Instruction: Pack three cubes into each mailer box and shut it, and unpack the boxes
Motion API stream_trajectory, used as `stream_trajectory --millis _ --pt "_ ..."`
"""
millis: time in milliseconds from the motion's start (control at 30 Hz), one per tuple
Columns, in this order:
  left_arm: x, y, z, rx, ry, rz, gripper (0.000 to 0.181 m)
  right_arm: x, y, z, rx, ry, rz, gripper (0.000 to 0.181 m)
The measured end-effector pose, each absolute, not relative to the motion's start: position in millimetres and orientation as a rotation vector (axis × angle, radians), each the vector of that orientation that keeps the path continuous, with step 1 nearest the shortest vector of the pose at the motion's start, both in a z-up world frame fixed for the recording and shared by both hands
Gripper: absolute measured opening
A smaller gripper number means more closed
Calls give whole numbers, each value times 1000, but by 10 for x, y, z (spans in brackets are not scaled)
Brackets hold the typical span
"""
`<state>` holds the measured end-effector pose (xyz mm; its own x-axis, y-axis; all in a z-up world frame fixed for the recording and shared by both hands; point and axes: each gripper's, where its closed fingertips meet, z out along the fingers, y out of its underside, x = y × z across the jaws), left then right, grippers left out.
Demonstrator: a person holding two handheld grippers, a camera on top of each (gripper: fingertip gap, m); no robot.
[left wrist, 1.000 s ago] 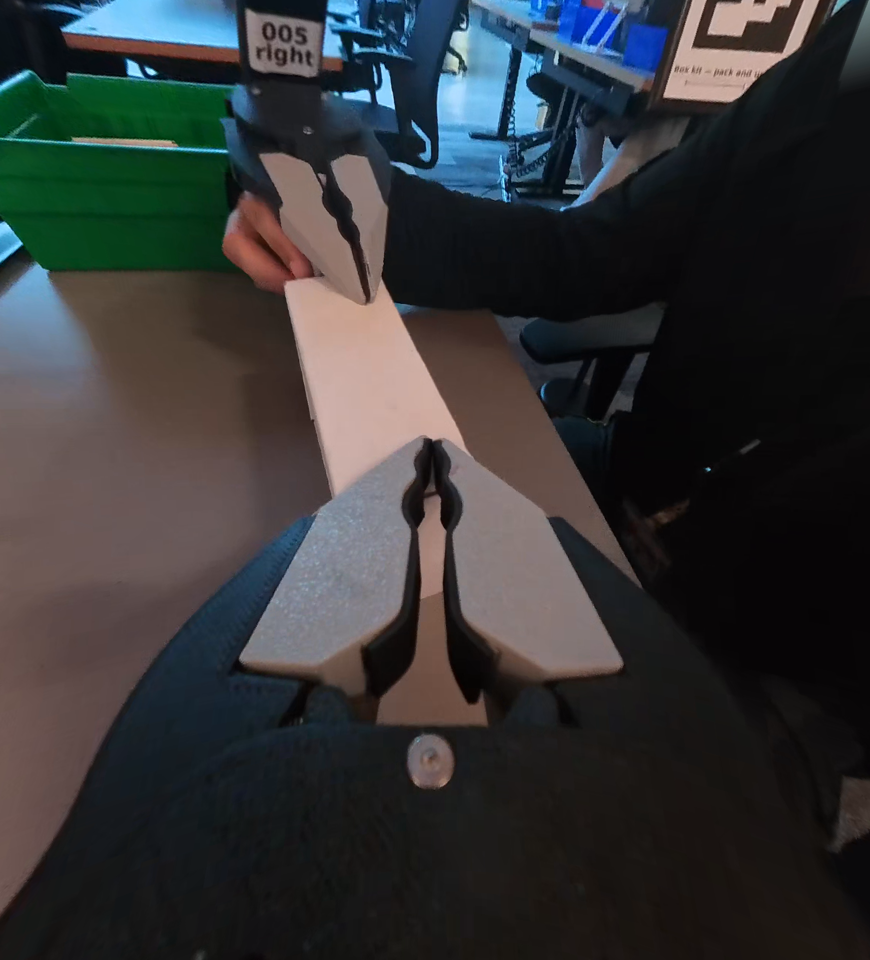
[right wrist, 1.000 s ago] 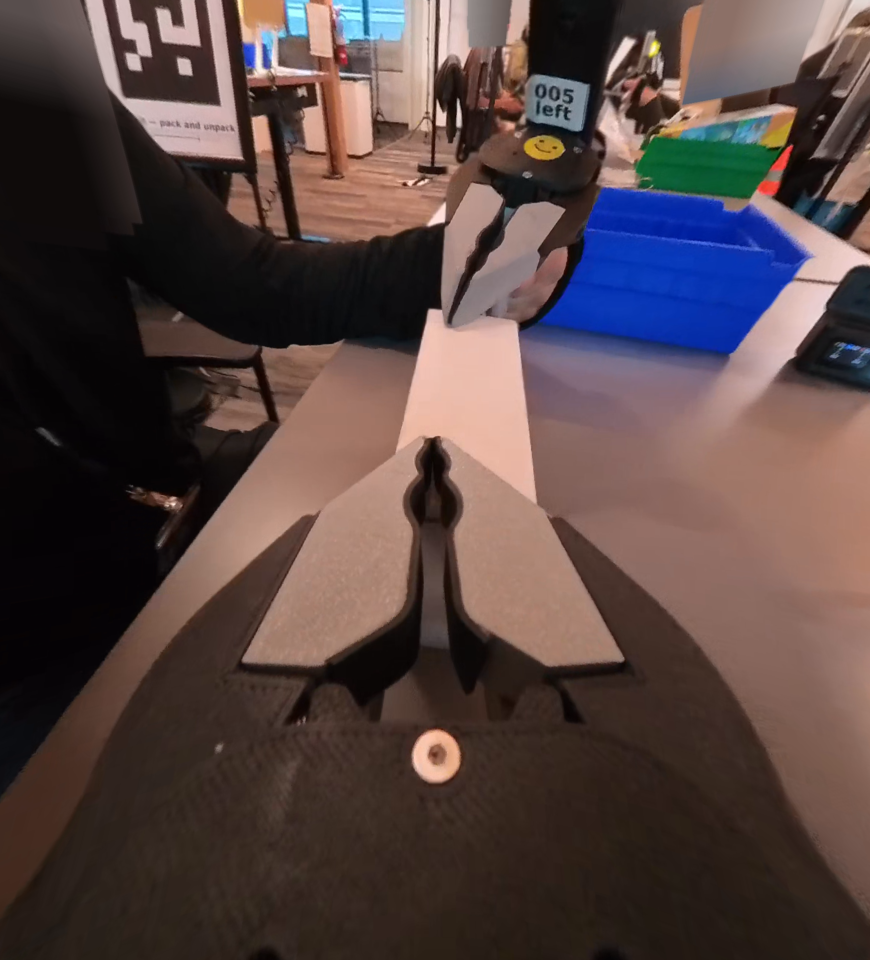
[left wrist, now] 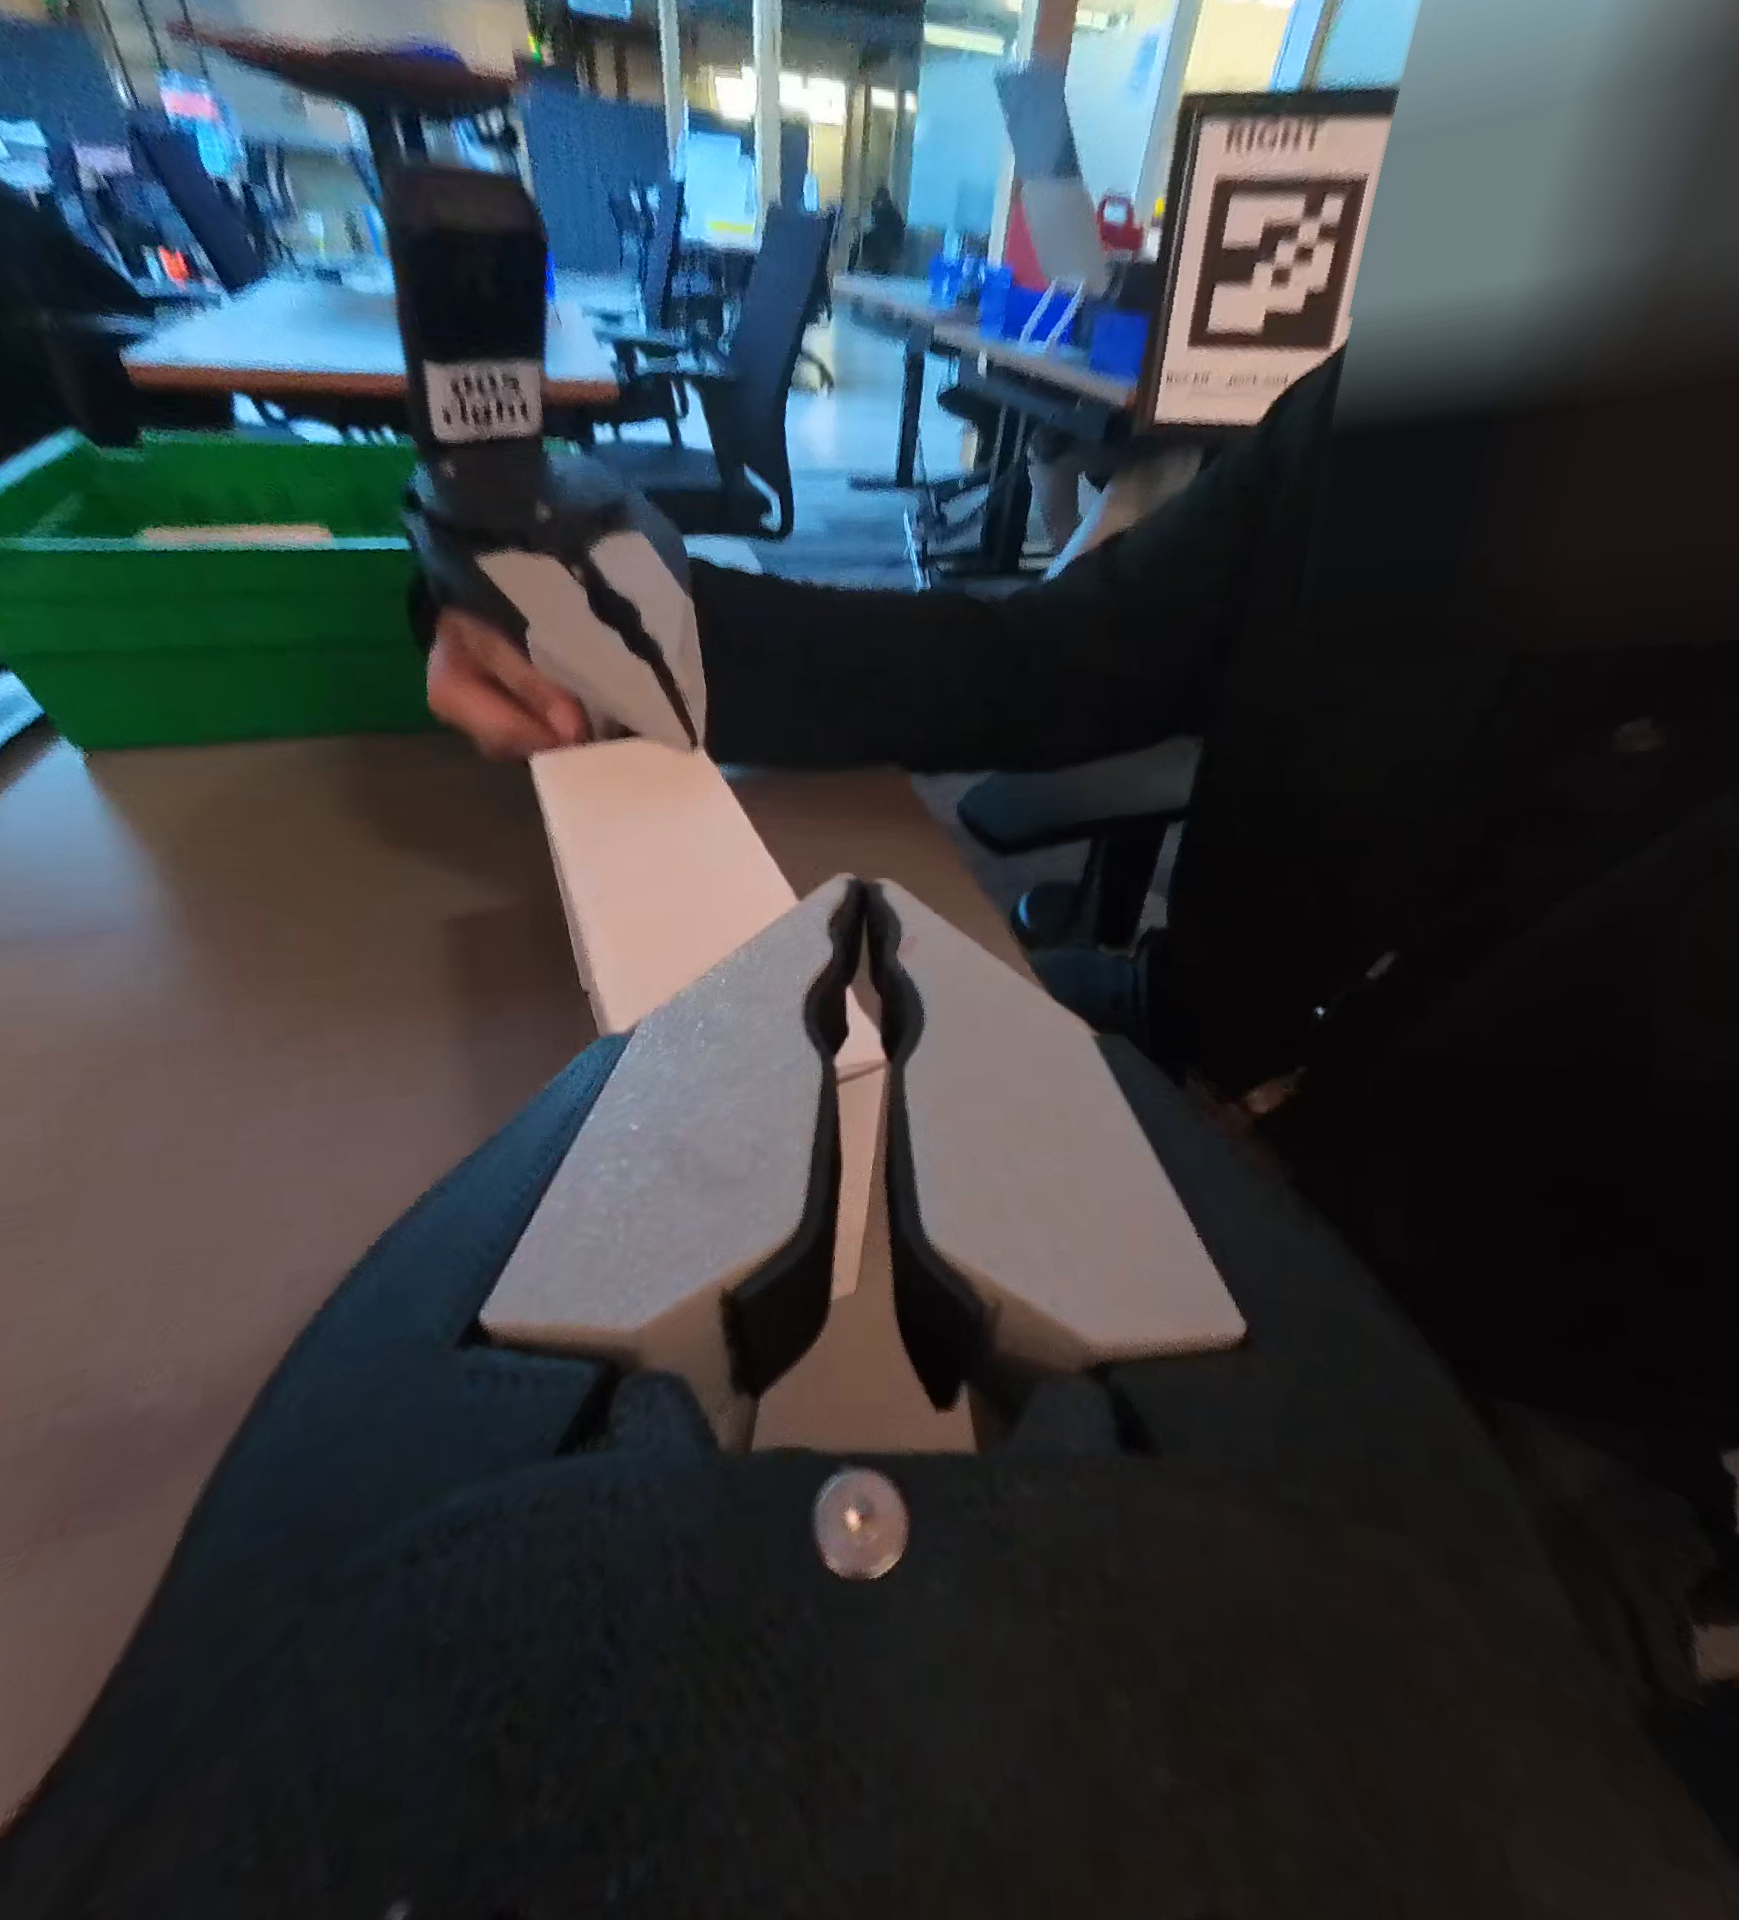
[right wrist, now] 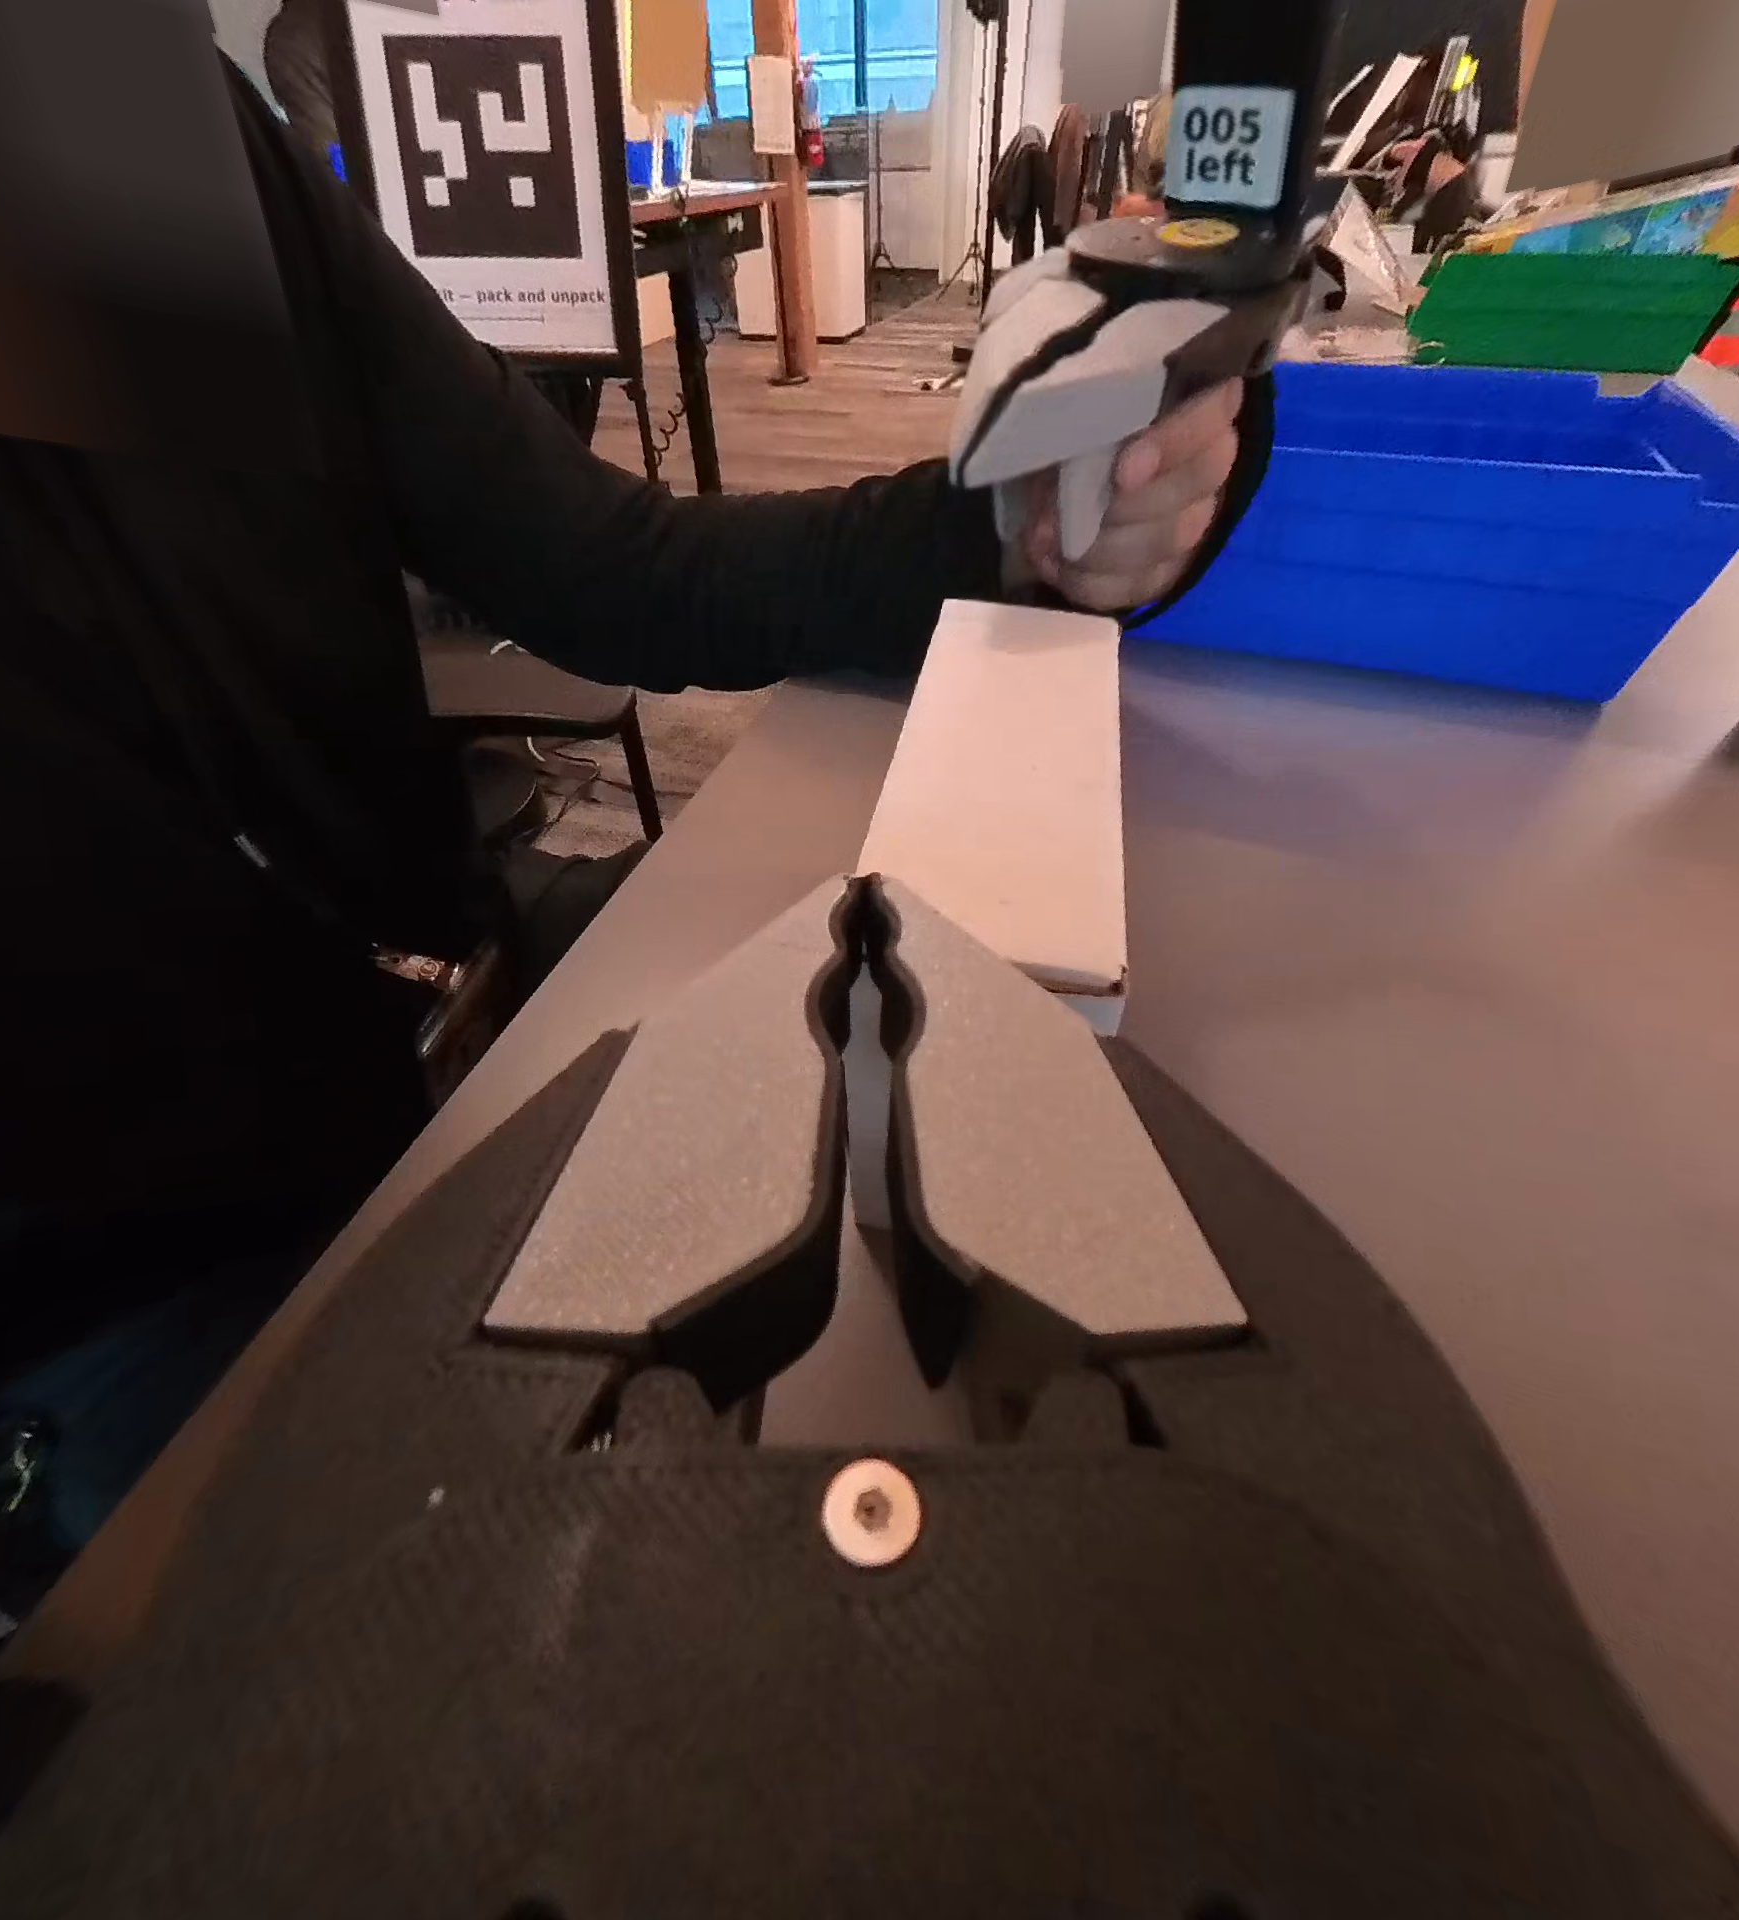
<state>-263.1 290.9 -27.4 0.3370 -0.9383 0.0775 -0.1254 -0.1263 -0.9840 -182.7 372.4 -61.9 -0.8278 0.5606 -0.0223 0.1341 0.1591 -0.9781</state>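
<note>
Left tongs (left wrist: 863, 888) clenched, tips pressed together with nothing between them, hovering over the near end of a long white mailer box (left wrist: 657, 862). Seen from the right wrist view, the same left tongs (right wrist: 964, 473) sit raised clear of the box's far end, a hand (right wrist: 1135, 520) wrapped round the grip. Right tongs (right wrist: 865, 883) likewise clenched and empty, poised above the opposite end of the mailer box (right wrist: 1010, 790); from the left wrist view the right tongs (left wrist: 693, 732) appear to just touch the far top edge, though motion blur makes contact uncertain. Box lies closed, lengthwise along the front edge of the brown bench (left wrist: 221, 987), close to the seated person in a black sleeve (left wrist: 948, 665). Beyond the box at one end, a green bin (left wrist: 179, 623); at the other end, a blue bin (right wrist: 1467, 540), both resting on the bench and apart from the box.
</note>
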Motion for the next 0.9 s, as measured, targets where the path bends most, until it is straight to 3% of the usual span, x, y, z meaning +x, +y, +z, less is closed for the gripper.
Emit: stream_trajectory --millis 100,167,533,567,600,667,767,833,900 --pt "-2678 2893 -266 -1532 997 -945 0 -1825 3726 -620 -667 -2097 1709 0" --pt "-2646 2927 -664 -1724 1072 -890 0 -1819 3722 -618 -665 -2097 1719 0" --pt "-2667 2970 -621 -1713 1032 -935 0 -1904 3812 -424 -723 -1926 1755 0" --pt "-2686 2978 -613 -1708 1026 -938 0 -1902 3816 -399 -741 -1923 1764 37" --pt "-2712 2999 -598 -1702 1010 -932 0 -1899 3817 -380 -758 -1919 1774 46" --pt "-2790 3067 -564 -1692 963 -901 0 -1890 3815 -349 -759 -1910 1789 45" --pt "-2928 3196 -521 -1684 880 -822 0 -1941 3864 -316 -784 -1860 1776 63" --pt "-3037 3304 -498 -1683 810 -761 5 -1996 3908 -330 -827 -1836 1744 76" --pt "-3129 3383 -481 -1683 744 -740 17 -2032 3910 -376 -855 -1848 1696 78"
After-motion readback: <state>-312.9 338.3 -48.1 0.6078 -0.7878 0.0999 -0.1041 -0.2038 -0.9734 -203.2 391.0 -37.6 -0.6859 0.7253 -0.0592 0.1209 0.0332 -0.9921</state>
